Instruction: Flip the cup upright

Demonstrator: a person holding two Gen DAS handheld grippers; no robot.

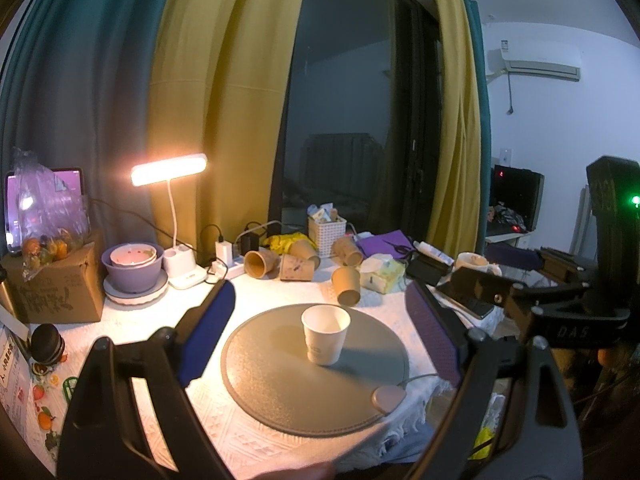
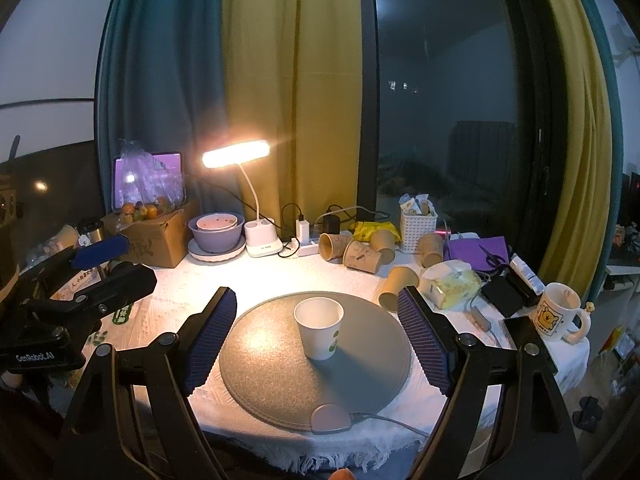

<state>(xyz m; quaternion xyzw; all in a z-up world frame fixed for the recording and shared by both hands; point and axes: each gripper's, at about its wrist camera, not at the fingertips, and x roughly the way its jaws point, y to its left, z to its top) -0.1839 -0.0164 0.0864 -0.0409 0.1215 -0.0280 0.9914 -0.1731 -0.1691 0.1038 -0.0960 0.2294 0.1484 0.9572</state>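
**White cup stands mouth-up on the mat, both grippers off it**

From my seat, the small white paper cup (image 2: pixel 319 333) sits upright, mouth open to the ceiling, near the middle of the round grey mat (image 2: pixel 260 364). I judge the flip itself done. My left gripper (image 1: pixel 320 320) and right gripper (image 2: pixel 316 336) both frame the cup from the near side with jaws spread wide and nothing between the blue ribbed pads (image 2: pixel 210 344); neither touches it. That wide stance makes sense to me: it gives the light cup room, so a stray pad cannot tip it again.

The mat lies on a white textured tablecloth (image 2: pixel 168 300) over a round table, with a pink tab (image 2: pixel 331 419) and grey cord at its near edge. Behind it lie several brown paper cups (image 2: pixel 362 256) on their sides (possibly next in line, I cannot say). A lit white desk lamp (image 2: pixel 236 154) throws warm light and casts the cup's shadow towards me. Yellow and teal curtains (image 2: pixel 288 80) flank a dark window, and a cartoon-printed ceramic mug (image 2: pixel 558 312) stands at the right edge.
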